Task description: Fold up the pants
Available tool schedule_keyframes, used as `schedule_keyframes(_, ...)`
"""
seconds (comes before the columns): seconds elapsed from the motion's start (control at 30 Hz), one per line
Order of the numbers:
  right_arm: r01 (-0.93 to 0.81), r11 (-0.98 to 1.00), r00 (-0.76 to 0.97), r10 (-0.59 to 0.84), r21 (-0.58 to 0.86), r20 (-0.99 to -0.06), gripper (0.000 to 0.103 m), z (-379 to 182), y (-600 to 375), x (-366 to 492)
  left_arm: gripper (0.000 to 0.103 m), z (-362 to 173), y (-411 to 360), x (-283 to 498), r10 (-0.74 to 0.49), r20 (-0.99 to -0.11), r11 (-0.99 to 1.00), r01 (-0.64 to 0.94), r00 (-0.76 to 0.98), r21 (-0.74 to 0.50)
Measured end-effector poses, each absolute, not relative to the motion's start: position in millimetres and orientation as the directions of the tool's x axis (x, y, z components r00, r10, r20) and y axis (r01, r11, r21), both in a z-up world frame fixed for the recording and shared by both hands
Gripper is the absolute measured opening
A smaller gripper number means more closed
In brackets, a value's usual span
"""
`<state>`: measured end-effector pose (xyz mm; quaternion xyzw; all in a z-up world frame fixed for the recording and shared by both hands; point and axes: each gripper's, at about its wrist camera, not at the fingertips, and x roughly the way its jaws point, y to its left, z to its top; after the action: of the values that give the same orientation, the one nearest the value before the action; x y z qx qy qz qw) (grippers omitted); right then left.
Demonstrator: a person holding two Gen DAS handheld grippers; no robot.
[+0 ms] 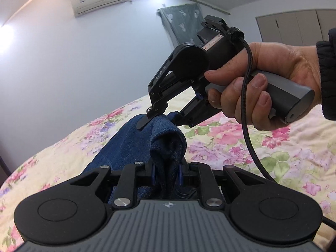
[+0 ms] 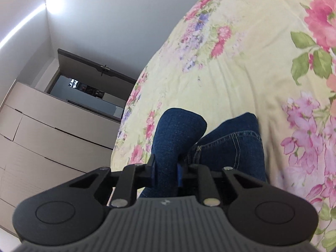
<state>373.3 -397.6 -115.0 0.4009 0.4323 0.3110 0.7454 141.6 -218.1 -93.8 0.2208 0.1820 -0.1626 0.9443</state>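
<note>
Dark blue denim pants (image 1: 134, 145) are lifted above a floral bed. My left gripper (image 1: 167, 171) is shut on a bunched fold of the pants, which rises between its fingers. In the left wrist view my right gripper (image 1: 161, 118), held by a hand, is shut on the pants' upper edge just beyond. In the right wrist view my right gripper (image 2: 167, 168) pinches a fold of the pants (image 2: 178, 134); a stitched seam part hangs to the right, over the bedspread.
The bed's yellow floral bedspread (image 1: 241, 145) spreads below and to the right, also in the right wrist view (image 2: 241, 63). A white wall with an air conditioner (image 1: 100, 2) is behind. Beige drawers (image 2: 52, 130) stand beside the bed's edge.
</note>
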Motion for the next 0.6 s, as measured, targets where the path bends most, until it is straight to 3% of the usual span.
schedule_keyframes(0.13,-0.098,0.516,0.436,0.791,0.851,-0.429,0.014,-127.1,-421.9,366.7,0.021,-117.9,-247.3,151.2,-0.196,-0.496,0.778,0.442,0.846,0.446)
schedule_keyframes(0.33,-0.017,0.583,0.429,0.738,0.812,-0.521,0.014,-192.3,-437.4,365.1,0.027,-165.4,-269.8,156.7,-0.129,-0.585,0.734,0.473,0.801,0.486)
schedule_keyframes(0.43,-0.003,0.592,0.426,0.730,0.806,-0.534,0.021,-222.1,-435.3,362.9,0.034,-174.4,-270.2,146.3,-0.119,-0.563,0.711,0.466,0.818,0.526)
schedule_keyframes(0.47,-0.008,0.599,0.433,0.724,0.801,-0.537,0.029,-227.1,-434.6,361.5,0.034,-175.5,-270.8,143.8,-0.114,-0.559,0.706,0.463,0.821,0.536)
schedule_keyframes(0.6,-0.016,0.596,0.473,0.712,0.803,-0.520,0.035,-233.8,-436.7,352.0,0.044,-170.8,-268.2,139.0,-0.122,-0.559,0.712,0.464,0.820,0.527)
